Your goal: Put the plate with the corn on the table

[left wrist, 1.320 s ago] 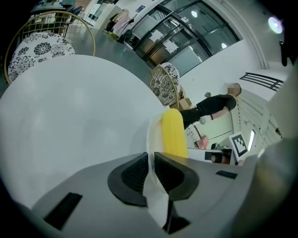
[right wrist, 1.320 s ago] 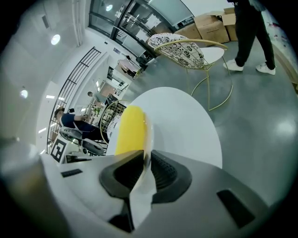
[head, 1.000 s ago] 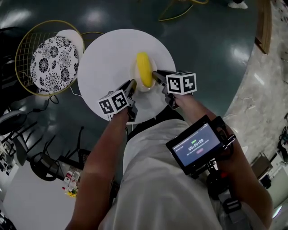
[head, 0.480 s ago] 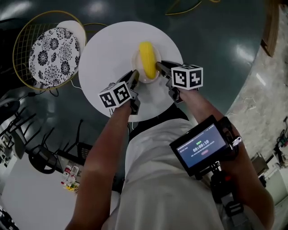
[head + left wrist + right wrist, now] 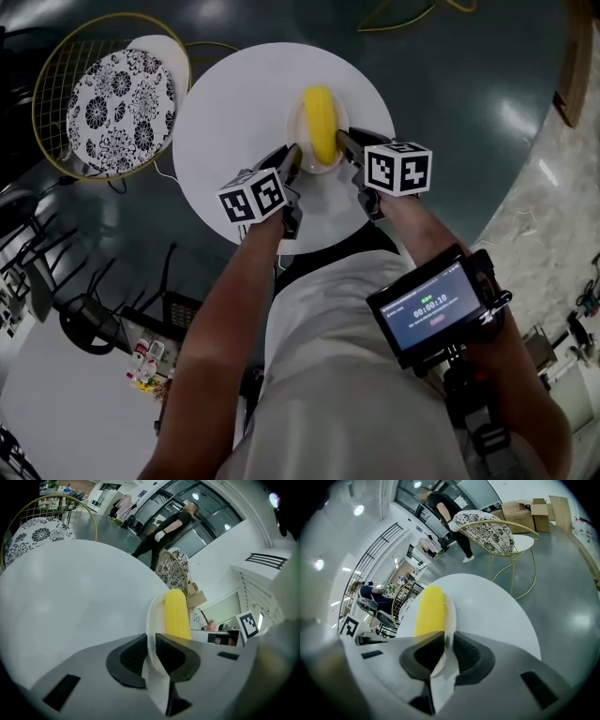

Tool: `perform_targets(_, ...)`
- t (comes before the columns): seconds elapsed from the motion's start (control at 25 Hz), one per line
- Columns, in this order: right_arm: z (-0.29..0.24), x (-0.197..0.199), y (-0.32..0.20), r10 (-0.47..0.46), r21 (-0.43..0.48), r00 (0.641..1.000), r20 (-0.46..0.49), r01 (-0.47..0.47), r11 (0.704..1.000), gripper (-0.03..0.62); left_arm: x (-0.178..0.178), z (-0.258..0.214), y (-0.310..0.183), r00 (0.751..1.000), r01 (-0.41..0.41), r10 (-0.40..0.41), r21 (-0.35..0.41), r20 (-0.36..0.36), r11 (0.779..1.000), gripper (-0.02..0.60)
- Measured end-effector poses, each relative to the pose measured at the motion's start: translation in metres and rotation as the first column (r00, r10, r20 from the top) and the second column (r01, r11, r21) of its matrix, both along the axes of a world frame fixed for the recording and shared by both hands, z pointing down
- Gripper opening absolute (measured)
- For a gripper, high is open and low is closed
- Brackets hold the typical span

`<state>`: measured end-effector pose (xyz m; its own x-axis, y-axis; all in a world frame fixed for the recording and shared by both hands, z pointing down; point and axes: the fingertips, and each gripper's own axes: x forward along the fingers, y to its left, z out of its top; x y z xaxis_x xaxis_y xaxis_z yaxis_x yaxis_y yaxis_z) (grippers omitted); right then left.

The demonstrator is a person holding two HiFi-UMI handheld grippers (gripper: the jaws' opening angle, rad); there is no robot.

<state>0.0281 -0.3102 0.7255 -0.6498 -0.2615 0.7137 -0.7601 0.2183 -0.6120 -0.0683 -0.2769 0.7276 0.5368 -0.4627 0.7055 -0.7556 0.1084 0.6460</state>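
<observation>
A small white plate [image 5: 302, 148] carries a yellow corn cob [image 5: 321, 137] over the round white table [image 5: 234, 112]. My left gripper [image 5: 292, 157] is shut on the plate's left rim [image 5: 151, 620], and my right gripper [image 5: 341, 142] is shut on its right rim [image 5: 451, 616]. The corn [image 5: 176, 613] lies lengthwise along the plate, also seen in the right gripper view [image 5: 429, 610]. I cannot tell whether the plate touches the table top.
A gold wire chair with a black-and-white patterned cushion [image 5: 112, 108] stands left of the table. A second such chair [image 5: 487, 527] stands beyond it, with cardboard boxes [image 5: 532, 510] on the dark floor. People stand in the background.
Both grippers and the plate with the corn have moved farther over the table, toward its middle. Both stay shut on the plate's rim.
</observation>
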Motion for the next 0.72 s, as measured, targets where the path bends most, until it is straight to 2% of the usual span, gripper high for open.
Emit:
perform_targets(0.12, 0.001, 0.0, -0.001, -0.004, 0.012, 1.0, -0.008, 0.004, 1.0, 0.055, -0.001, 0.0, -0.002, 1.0, 0.015, -0.015, 0.001, 0.008, 1.0, 0.046)
perform_targets(0.48, -0.004, 0.004, -0.022, 0.033, 0.074, 0.999, -0.001, -0.033, 0.997, 0.055, -0.034, -0.004, 0.0, 0.991, 0.12, -0.121, 0.029, 0.058, 0.992, 0.046)
perform_targets(0.72, -0.006, 0.005, -0.025, 0.044, 0.077, 0.999, 0.0, -0.044, 0.996, 0.055, -0.047, -0.016, 0.001, 0.984, 0.173, -0.175, 0.077, 0.023, 0.982, 0.046)
